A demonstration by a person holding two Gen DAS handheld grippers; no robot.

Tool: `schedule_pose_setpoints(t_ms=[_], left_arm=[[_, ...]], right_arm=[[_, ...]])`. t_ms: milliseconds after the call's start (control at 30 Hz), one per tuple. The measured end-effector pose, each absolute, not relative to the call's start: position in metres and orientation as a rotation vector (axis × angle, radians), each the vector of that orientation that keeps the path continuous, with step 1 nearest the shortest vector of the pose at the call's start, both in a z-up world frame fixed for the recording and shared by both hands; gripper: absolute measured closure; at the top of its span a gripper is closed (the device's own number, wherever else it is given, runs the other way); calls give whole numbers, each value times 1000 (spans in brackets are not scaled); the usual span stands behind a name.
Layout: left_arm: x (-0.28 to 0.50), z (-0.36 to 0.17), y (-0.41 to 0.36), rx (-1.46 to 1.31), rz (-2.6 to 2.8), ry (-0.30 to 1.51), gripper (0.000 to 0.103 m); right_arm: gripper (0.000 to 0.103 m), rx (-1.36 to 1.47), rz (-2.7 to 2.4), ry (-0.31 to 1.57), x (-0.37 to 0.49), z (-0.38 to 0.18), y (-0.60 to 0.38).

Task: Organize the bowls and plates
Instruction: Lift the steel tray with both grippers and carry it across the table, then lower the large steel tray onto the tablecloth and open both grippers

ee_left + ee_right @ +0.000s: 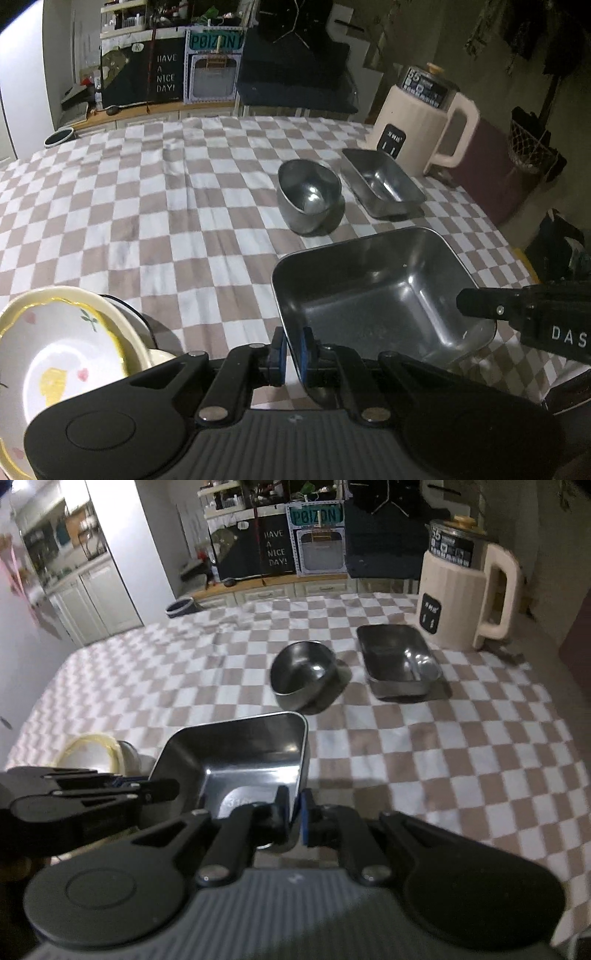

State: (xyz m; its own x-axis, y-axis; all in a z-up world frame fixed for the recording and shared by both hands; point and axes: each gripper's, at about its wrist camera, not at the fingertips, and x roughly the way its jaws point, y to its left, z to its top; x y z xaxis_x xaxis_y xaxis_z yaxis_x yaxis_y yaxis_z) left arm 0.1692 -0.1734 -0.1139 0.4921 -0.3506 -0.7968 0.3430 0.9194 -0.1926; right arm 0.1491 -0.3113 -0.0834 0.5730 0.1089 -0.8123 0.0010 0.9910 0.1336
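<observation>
1. Square steel tray (373,291) sits near the tabletop's near edge, gripped by both of my grippers at once
2. My left gripper (291,350) is clenched on the tray's near-left rim, its blue pads (305,347) pinching the thin wall from both sides
3. My right gripper (294,814) is likewise clamped shut on the rim at the tray's near-right corner; in the left wrist view it (480,306) reaches in from the right over the tray's right wall
4. Whether the tray rests on the checked cloth (147,206) or hangs just above it, I cannot tell
5. Just left of the tray, at the near-left corner of the tabletop, I see a stack of cream ceramic plates (62,347); the top one has a yellow rim and painted flowers
6. Further in, towards the far-right part of the tabletop, a round steel bowl (308,195) stands tilted, its mouth leaning towards me
7. Just beside the bowl on its right lies a smaller rectangular steel tray (380,186), apart from the bowl
8. Behind that tray, at the far-right corner, stands a beige electric kettle (421,122) with its handle to the right
</observation>
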Motion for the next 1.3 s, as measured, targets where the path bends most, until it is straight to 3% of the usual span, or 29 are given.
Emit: schedule_pose_setpoints(t_ms=[833,1300], left_arm=[[199,-166,-203,230,-397,977,89],[209,-163,-196,131,-423,1040,89]], right_arm=[[97,60,-12,1062,192,-119,-304],[97,150,-25,1135,204,-140,-319]])
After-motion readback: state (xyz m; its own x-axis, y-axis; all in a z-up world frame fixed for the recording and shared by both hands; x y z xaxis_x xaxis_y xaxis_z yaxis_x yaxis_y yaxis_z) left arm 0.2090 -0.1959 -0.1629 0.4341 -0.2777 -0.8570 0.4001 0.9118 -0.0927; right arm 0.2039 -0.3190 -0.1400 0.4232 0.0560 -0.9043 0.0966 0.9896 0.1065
